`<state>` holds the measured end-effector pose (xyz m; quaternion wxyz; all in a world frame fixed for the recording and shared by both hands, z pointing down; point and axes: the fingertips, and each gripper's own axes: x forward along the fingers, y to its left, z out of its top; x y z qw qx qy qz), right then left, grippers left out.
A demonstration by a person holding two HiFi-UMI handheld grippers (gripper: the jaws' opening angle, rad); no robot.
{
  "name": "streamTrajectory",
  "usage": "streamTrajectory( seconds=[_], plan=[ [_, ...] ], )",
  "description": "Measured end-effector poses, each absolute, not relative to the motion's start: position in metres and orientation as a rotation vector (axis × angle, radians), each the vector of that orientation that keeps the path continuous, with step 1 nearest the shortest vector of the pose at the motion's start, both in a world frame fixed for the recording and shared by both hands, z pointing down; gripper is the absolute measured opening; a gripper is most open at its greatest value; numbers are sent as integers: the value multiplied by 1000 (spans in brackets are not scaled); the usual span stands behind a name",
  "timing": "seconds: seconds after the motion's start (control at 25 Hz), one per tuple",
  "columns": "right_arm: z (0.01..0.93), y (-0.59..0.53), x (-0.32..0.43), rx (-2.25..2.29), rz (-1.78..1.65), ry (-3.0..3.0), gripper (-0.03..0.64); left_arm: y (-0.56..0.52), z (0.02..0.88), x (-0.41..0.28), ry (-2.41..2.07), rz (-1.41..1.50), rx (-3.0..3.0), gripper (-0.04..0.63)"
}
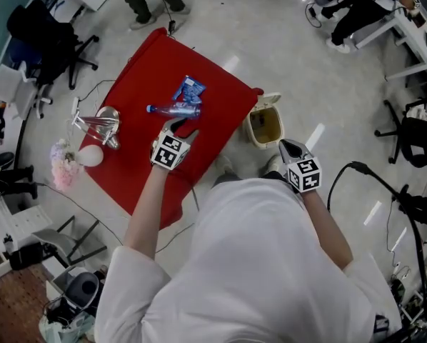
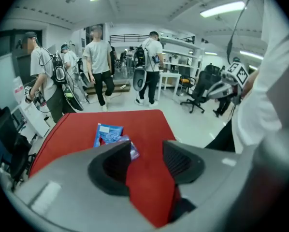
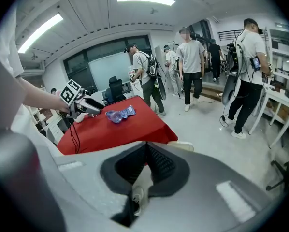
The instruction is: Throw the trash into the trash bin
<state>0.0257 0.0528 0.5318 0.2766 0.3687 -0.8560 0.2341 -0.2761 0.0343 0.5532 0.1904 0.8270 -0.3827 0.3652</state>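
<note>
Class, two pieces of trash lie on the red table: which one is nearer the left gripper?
The clear plastic bottle, lying just ahead of the left gripper; the blue wrapper lies beyond it.

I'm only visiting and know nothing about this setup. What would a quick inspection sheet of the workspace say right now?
Surface: red cloth covers the table, on a pale floor.
Job's things: plastic bottle and blue wrapper lie close together on the cloth; trash bin stands on the floor beside the table.
Clutter: metal utensils, white round object, pink flowers at the cloth's left side.
Grippers: left gripper jaws apart above the cloth, holding nothing; right gripper jaws together, empty, near the bin.
Cables: black cable on the floor.
Surroundings: office chairs, standing people.
</note>
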Motion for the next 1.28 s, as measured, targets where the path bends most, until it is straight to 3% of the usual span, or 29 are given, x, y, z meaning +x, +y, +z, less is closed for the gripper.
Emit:
streamTrajectory(
  seconds=[0.8,1.28],
  plan=[
    [539,43,6,1072,677,-2213,1,6,647,-331,-540,1657,2351,394],
    [544,57,11,1126,743,-2162,2,-15,687,-335,-491,1709,2258,379]
  ],
)
